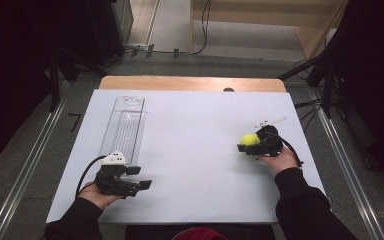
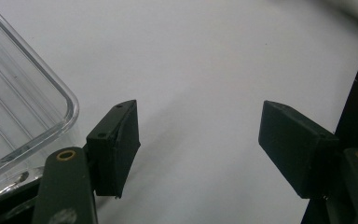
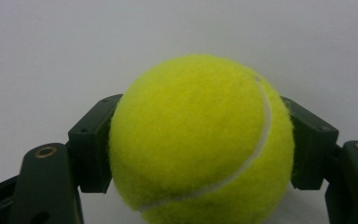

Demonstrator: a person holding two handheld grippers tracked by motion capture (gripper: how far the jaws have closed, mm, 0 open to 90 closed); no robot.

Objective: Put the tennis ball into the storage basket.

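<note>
Both pads of the right tongs (image 3: 200,140) pinch the tennis ball (image 3: 200,140) between them.

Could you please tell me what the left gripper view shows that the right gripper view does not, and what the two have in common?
Left gripper view alone: the rounded corner of a clear ribbed tray beside the left gripper, whose jaws stand wide apart with nothing between them. Right gripper view alone: a yellow tennis ball clamped between the jaws of the right gripper, with its white seam curving down one side. Shared: the white table as background, and a pair of black jaws rising from the bottom.
</note>
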